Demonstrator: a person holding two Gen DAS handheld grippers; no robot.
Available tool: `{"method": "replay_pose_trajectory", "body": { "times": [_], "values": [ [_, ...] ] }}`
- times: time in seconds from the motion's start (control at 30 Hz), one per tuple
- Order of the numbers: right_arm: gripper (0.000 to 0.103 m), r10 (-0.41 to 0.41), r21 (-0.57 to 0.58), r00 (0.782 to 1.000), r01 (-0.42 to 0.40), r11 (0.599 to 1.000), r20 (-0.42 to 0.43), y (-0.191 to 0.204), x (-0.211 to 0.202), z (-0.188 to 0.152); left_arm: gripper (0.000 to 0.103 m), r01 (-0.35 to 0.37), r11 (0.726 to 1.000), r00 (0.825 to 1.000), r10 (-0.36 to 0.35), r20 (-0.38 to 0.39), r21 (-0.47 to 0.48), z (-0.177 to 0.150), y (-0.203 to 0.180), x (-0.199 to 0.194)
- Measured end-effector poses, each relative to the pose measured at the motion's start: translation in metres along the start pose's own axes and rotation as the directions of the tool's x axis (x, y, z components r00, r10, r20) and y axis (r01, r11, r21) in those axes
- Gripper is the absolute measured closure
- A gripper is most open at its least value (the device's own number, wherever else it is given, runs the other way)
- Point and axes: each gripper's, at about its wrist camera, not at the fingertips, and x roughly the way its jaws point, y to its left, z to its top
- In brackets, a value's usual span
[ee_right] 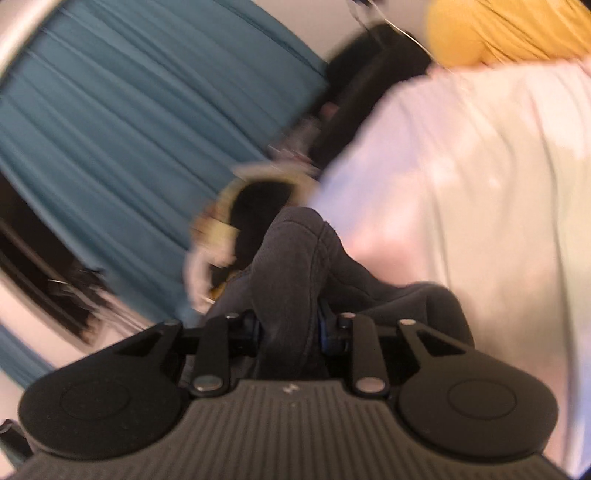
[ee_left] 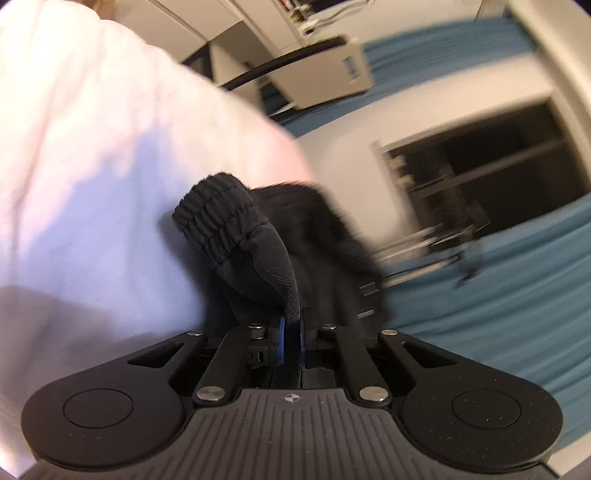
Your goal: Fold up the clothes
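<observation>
My left gripper (ee_left: 291, 328) is shut on a thin fold of a black garment (ee_left: 229, 221). The garment's ribbed elastic band bulges up just beyond the blue pads (ee_left: 281, 334). In the right wrist view a thick bunch of the same dark cloth (ee_right: 295, 251) fills the gap of my right gripper (ee_right: 290, 328), and both pads press on it. The cloth rises in a ridge ahead of the fingers. Both views are motion-blurred, and the rest of the garment is hidden behind the grippers.
A large white cloth (ee_left: 92, 166) fills the left of the left wrist view and the right of the right wrist view (ee_right: 461, 184). Teal fabric (ee_right: 129, 110) hangs behind. A dark open shelf (ee_left: 480, 166), a white box (ee_left: 332, 74) and yellow cloth (ee_right: 498, 29) are nearby.
</observation>
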Motion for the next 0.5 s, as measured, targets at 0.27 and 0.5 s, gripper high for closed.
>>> {"method": "replay_pose_trajectory", "body": {
  "times": [0.27,0.5],
  "values": [
    [0.059,-0.182,0.377,0.964,0.244,0.893,-0.193,-0.071,-0.032,-0.016,0.097,-0.01,0.998,0.998,0.014,-0.066,0.057,0.04,-0.001,-0.003],
    [0.056,-0.3,0.377,0.953,0.292,0.879,-0.038,-0.069,-0.052,-0.007,0.097,-0.06,0.997,0.99,0.053,-0.129,-0.051,0.048,0.029,0.01]
  ]
}}
